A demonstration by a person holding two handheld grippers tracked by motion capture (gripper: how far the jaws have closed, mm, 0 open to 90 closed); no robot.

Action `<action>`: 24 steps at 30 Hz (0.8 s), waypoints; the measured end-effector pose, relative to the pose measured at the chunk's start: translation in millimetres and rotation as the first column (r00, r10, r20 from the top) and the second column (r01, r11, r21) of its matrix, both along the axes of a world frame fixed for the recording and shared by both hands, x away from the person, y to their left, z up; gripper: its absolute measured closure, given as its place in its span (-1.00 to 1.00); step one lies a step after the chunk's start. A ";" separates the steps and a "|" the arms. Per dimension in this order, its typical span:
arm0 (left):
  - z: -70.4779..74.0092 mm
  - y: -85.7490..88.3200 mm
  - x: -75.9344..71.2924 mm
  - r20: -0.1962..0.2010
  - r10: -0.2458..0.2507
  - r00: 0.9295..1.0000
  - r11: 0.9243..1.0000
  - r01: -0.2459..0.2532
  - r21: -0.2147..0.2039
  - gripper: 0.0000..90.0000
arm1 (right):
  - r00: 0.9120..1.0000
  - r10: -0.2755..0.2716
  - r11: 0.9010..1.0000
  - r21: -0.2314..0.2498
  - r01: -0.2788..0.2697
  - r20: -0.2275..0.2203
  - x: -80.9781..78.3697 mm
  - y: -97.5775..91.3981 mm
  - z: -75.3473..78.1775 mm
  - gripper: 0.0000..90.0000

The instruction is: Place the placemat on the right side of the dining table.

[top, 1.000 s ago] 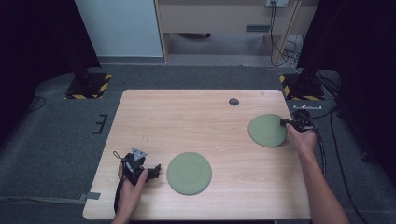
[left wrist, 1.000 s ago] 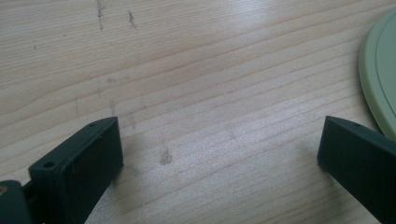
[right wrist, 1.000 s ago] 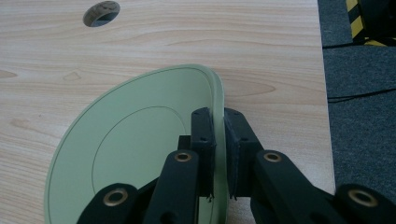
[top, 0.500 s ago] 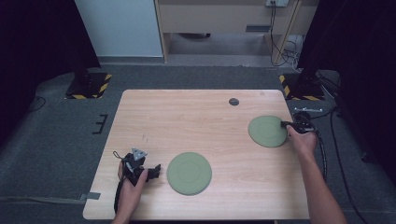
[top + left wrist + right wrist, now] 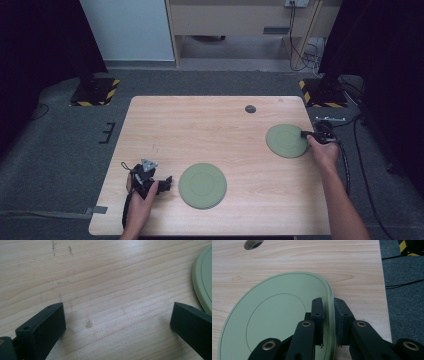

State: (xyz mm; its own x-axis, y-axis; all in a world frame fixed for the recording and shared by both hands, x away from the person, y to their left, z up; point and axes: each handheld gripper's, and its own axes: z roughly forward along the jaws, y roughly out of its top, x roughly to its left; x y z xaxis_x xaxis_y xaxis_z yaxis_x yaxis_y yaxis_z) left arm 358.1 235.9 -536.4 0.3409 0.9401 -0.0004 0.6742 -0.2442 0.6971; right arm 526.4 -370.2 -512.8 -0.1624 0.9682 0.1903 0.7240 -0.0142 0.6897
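Two flat green plates lie on the wooden table [image 5: 200, 125]. My right gripper [image 5: 303, 134] reaches the right edge of the far plate [image 5: 286, 141]. In the right gripper view its jaws [image 5: 328, 302] clamp that plate's [image 5: 274, 322] rim, one pad on top and one underneath. They have just been easing open slightly with the rim still between them. My left gripper [image 5: 167, 184] rests open on the table just left of the near plate [image 5: 202, 185]. In the left gripper view its jaws [image 5: 117, 312] stand wide over bare wood, the plate's edge [image 5: 205, 282] past the right jaw.
A small round hole [image 5: 250, 109] sits near the table's far edge, also at the top of the right gripper view [image 5: 253, 243]. Grey carpet surrounds the table. Cables and striped stand bases [image 5: 320, 92] lie on the floor to the right.
None of the plates or hands has visibly shifted; the right hand stays at the far plate's edge and the left hand stays put.
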 end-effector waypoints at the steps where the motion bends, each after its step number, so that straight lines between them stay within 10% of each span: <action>1: 0.0 0.0 0.0 0.000 0.000 1.000 1.000 0.000 0.000 -1.00 | 1.000 0.000 1.000 0.000 0.000 0.000 0.0 0.0 0.0 0.76; 24: 0.0 0.0 0.0 0.000 0.000 1.000 1.000 0.000 0.000 -1.00 | 1.000 -0.023 1.000 -0.007 0.023 0.004 0.1 -3.2 -9.1 0.60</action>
